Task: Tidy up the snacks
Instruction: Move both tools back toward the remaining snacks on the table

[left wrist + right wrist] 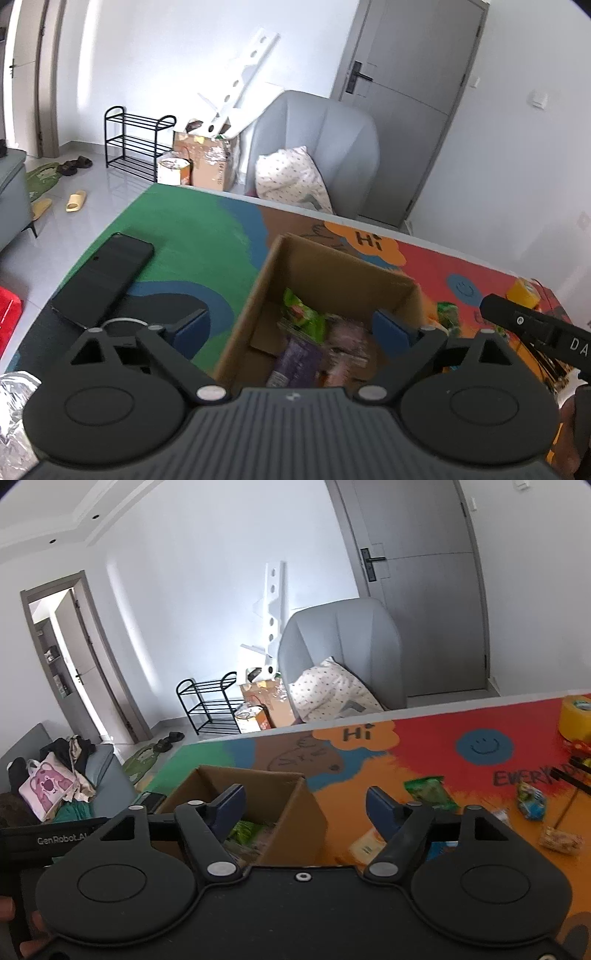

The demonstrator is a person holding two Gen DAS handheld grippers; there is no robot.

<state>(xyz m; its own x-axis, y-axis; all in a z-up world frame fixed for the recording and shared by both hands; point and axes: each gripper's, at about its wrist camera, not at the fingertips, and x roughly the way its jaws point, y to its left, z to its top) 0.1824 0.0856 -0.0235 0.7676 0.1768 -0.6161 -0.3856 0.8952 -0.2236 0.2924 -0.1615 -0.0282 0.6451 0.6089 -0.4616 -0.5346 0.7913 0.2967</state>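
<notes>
An open cardboard box [332, 269] sits on the colourful table mat and holds several snack packets, green [301, 314] and purple [295, 358]. My left gripper [291, 326] is open and empty, hovering just above the box opening. In the right wrist view the same box [295, 812] is at lower left. My right gripper [304, 808] is open and empty above the box's right wall. Loose snacks lie on the mat to the right: a green packet [430, 794], a blue-green packet [530, 801], a tan packet [561, 840] and a yellow packet [367, 845].
A black phone [103, 275] lies on the mat left of the box. A yellow tape roll [576, 716] stands at the table's far right. Crumpled foil [14, 410] is at lower left. A grey armchair [317, 147] with a pillow stands beyond the table edge.
</notes>
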